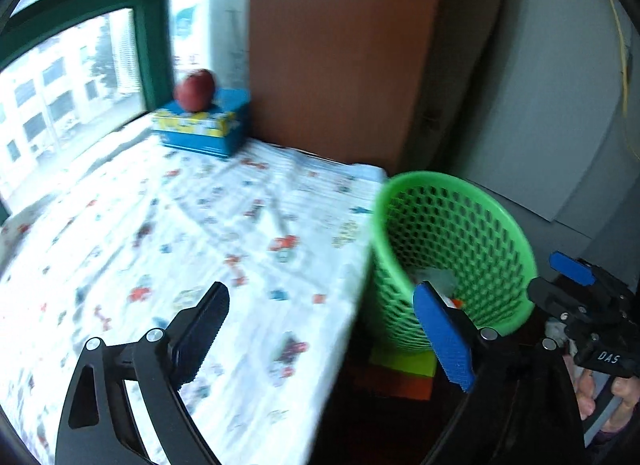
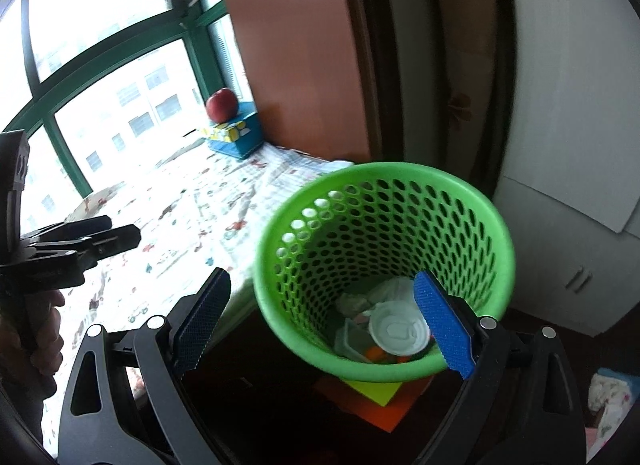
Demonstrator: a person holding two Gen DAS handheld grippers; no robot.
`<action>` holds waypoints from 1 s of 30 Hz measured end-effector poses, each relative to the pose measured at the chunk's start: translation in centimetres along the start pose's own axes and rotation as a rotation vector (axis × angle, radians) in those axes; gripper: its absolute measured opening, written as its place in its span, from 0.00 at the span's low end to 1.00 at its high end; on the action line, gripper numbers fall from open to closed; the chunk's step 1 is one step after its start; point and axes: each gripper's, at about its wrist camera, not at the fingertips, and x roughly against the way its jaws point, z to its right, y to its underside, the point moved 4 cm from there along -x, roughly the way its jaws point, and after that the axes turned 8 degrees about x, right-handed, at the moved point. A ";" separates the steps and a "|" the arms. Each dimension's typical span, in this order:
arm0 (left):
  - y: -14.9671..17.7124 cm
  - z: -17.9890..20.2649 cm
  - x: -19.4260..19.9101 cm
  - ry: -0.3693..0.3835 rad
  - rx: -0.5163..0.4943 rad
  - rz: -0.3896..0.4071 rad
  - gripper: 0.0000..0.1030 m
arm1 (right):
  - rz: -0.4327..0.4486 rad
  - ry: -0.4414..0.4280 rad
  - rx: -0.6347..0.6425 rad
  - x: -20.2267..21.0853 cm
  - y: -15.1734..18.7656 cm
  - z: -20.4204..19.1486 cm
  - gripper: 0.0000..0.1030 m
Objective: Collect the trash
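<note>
The green mesh bin point(image 2: 384, 265) stood beside the bed point(image 1: 200, 225), holding a plastic lid point(image 2: 396, 331) and crumpled scraps, probably light and flimsy enough to pinch by an edge, while both the left tongs point(image 1: 320, 333) and right tongs point(image 2: 324, 321) gaped apart, empty.

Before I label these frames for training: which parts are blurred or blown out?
Left wrist view: motion blur smears the patterned sheet and the apple; the left gripper stays sharp. Right wrist view: window glare washes out the sheet's far end; the green bin is only mildly soft.
</note>
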 end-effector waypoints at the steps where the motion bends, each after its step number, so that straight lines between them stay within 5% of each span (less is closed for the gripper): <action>1: 0.2 -0.7 0.6 -0.019 0.006 0.011 0.89 | -0.003 -0.010 0.004 -0.1 -0.1 -0.4 0.89; 15: 2.8 -7.7 6.2 -0.148 0.174 0.117 0.92 | 0.050 -0.019 0.096 1.1 -1.7 -5.9 0.93; 30: 4.3 -9.7 9.7 -0.199 0.217 0.184 0.93 | 0.071 -0.039 0.145 1.9 -2.3 -9.1 0.94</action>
